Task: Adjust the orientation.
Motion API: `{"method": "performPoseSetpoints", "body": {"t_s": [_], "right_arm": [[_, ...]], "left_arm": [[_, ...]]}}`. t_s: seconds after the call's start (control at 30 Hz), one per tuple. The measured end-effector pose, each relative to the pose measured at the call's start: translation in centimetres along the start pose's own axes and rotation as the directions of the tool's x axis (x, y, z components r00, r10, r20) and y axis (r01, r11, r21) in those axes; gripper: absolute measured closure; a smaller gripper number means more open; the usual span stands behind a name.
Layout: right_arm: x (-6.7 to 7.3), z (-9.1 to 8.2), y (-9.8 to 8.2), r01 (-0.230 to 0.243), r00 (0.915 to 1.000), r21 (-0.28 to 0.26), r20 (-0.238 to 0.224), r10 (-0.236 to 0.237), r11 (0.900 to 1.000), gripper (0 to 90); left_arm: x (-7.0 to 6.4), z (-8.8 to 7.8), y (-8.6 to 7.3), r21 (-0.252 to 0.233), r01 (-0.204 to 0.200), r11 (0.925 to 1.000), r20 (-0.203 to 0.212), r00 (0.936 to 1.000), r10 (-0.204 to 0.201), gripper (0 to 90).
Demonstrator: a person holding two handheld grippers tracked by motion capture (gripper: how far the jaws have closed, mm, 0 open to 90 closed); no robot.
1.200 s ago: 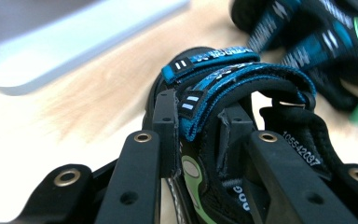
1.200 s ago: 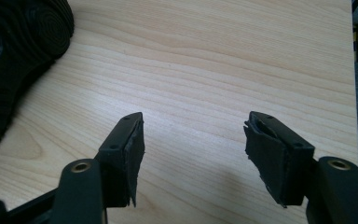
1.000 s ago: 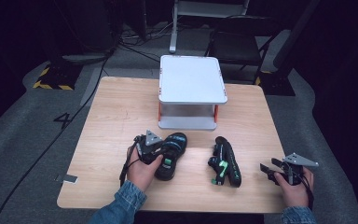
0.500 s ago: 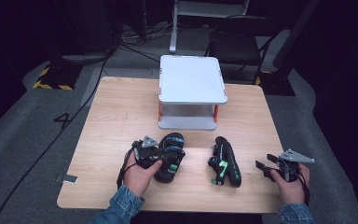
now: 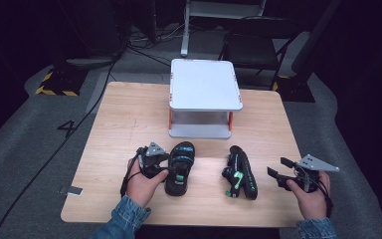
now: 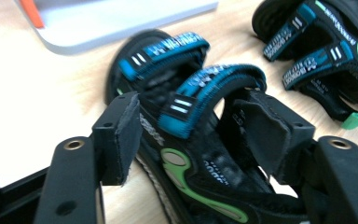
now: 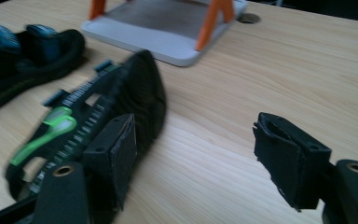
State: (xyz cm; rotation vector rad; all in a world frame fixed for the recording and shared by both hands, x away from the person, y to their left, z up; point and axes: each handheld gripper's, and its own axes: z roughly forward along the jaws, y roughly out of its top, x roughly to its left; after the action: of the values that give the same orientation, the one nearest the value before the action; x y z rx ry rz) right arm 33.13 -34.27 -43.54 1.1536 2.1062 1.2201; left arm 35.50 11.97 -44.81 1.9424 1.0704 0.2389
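Note:
A black sandal with blue straps and green trim [image 5: 180,168] lies sole-down on the wooden table [image 5: 129,114]. My left gripper [image 5: 168,168] reaches it from the left. In the left gripper view, that sandal [image 6: 191,107] sits between the jaws of my left gripper [image 6: 196,121], which have just been opening; the pads [image 6: 121,135] stand off its strap and sole edge. The matching sandal [image 5: 239,172] lies on its side to the right. My right gripper [image 5: 277,168] hovers right of it, jaws opening further with nothing between them. In the right gripper view, that sandal [image 7: 98,107] lies left of my right gripper [image 7: 196,135].
A white two-level stand with orange legs [image 5: 201,97] sits at the table's middle back, just beyond the sandals. Bare wood stretches along the left side and the front edge. A dark chair [image 5: 248,47] and cables lie on the floor behind.
The left jaws have opened off the upright sandal, which has settled flat on the table. My right gripper has risen and drifted left towards the side-lying sandal.

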Motion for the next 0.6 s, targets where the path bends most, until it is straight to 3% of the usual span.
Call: {"method": "performPoseSetpoints", "body": {"t_s": [0.13,0.3,0.43,0.6], "right_arm": [[2.8,1.5,1.3,0.063,0.9974,0.011,-0.036,-0.063,0.998,28.6],[5.1,2.6,2.0,0.101,0.994,0.007,-0.044,-0.1,0.995,33.2],[6.0,3.0,2.1,0.133,0.9901,0.035,-0.049,-0.132,0.99,33.0],[6.4,3.4,2.1,0.149,0.9865,0.061,-0.078,-0.144,0.987,36.2]], "left_arm": [[0.8,-0.9,0.3,-0.032,-0.015,0.9994,-0.043,0.999,0.014,34.6],[1.6,-1.6,0.3,-0.05,-0.02,0.9986,-0.092,0.9956,0.015,32.9],[2.1,-1.9,0.4,-0.067,-0.041,0.9969,-0.127,0.9914,0.033,27.8],[2.9,-2.5,0.2,-0.04,-0.06,0.9974,-0.124,0.9908,0.054,27.1]]}}
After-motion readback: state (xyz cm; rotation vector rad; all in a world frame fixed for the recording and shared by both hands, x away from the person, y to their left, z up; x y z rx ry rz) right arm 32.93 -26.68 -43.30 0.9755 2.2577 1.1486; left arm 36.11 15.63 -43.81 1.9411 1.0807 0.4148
